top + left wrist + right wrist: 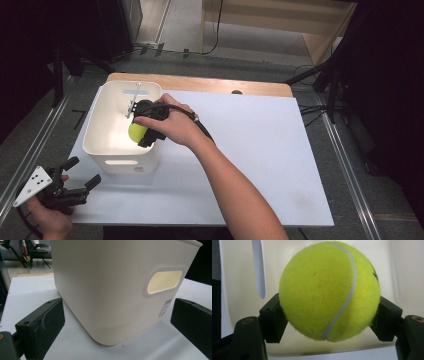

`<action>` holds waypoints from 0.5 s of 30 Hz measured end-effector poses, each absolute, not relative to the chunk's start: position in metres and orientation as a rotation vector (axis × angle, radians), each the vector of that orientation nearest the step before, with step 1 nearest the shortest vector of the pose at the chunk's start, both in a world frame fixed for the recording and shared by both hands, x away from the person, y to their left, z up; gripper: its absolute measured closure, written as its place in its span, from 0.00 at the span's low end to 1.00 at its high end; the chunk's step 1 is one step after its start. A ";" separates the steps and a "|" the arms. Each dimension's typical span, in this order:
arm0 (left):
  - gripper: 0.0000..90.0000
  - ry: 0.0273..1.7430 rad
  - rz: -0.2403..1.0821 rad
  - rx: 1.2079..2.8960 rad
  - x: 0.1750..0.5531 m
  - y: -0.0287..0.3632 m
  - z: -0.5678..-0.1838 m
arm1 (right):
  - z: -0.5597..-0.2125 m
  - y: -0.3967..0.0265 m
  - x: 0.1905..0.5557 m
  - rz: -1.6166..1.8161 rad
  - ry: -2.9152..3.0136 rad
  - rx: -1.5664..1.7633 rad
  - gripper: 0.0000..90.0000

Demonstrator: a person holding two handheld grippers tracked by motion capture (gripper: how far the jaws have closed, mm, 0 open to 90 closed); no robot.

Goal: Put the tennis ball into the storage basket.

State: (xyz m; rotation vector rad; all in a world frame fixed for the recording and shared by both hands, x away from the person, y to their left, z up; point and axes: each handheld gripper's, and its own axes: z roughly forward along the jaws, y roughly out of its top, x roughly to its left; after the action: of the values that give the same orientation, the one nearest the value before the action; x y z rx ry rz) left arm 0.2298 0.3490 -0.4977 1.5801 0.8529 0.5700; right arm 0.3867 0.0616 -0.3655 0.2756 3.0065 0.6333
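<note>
A yellow-green tennis ball (136, 131) hangs inside the open top of a white plastic bin (98, 127), near its right wall. My right gripper (139, 134) is shut on the tennis ball (329, 290), one black pad pressed to each side, and the bin's pale inside (239, 290) shows behind it. My left gripper (79, 176) rests low at the table's front left corner with its jaws wide open and nothing between them. It faces the bin's outer corner (112, 290), where an oval handle slot (164, 281) is cut into the wall.
The bin stands at the back left of a white board (260, 150) laid on a wooden table (200, 82). Dark stands and cables flank the table on both sides. Metal rails (30, 150) run along the floor at the left and right.
</note>
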 end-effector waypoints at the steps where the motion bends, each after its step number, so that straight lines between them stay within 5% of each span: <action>1: 0.00 0.851 0.571 1.582 0.230 0.349 -0.498 | -0.366 0.062 0.387 0.623 3.003 0.266 0.27; 6: 0.00 0.850 0.571 1.583 0.230 0.349 -0.498 | -0.369 0.061 0.386 0.631 2.995 0.267 0.25; 9: 0.00 0.850 0.574 1.582 0.230 0.349 -0.498 | -0.366 0.059 0.384 0.688 2.967 0.269 0.11; 15: 0.00 0.850 0.574 1.581 0.230 0.349 -0.498 | -0.349 0.049 0.384 0.844 2.906 0.337 0.11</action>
State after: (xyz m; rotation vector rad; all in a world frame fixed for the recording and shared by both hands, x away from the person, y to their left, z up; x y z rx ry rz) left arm 0.2302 0.3488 -0.4978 1.5807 0.8502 0.5740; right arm 0.3838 0.0489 -0.3494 0.3367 2.9060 0.8445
